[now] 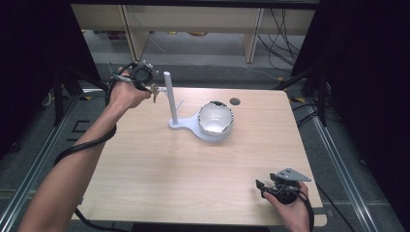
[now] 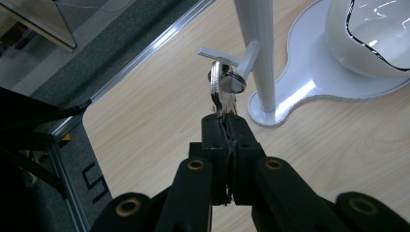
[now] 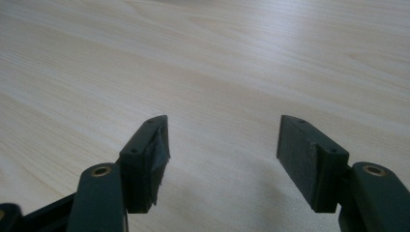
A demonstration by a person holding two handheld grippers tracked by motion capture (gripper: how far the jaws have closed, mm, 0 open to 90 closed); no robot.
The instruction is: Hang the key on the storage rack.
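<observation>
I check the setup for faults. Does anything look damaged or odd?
Yes: on the right gripper, the lining of one pad looks frayed and peeling. The white stand and bowl look intact.

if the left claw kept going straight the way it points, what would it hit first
Probably the small hook arm of the white stand: the left claw, shut on the keys, points at it, and the key ring already sits around it. Depth is hard to judge.

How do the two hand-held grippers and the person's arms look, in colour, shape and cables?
Both the left gripper and the right gripper have black, blocky jaws with brass-coloured rivets. A black cable trails along the left forearm. The right gripper carries a grey three-cornered plate. The forearms wear no sleeves.
</observation>
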